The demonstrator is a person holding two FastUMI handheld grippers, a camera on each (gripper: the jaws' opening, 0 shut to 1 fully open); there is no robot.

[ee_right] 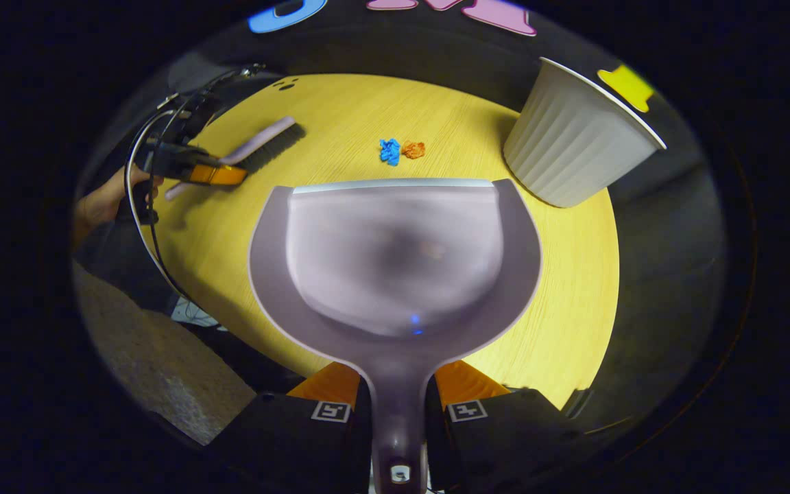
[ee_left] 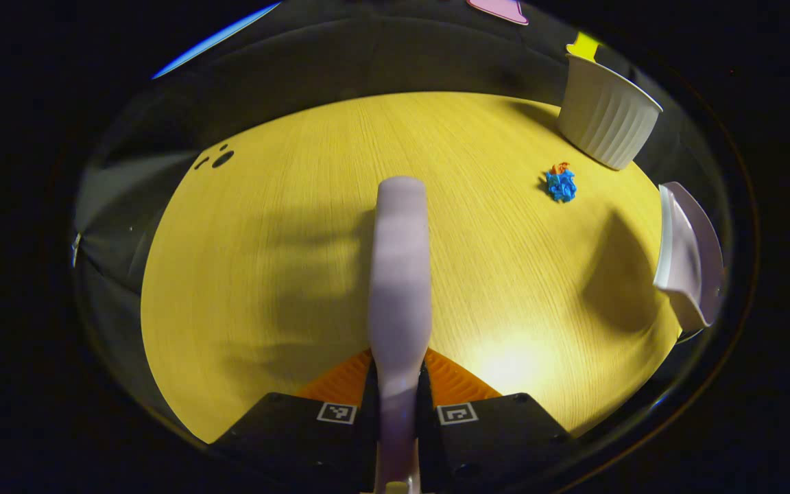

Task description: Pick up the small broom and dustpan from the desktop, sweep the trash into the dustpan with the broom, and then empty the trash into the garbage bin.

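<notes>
Left tool clamping broom; crumpled trash near white bin, dustpan at right

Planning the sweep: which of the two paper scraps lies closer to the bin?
The orange scrap; it lies on the side of the blue scrap toward the white bin.

No readable text, brand or number appears; the gripper bodies carry only small square black-and-white coded markers.

Trash betw. dustpan & bin
</notes>
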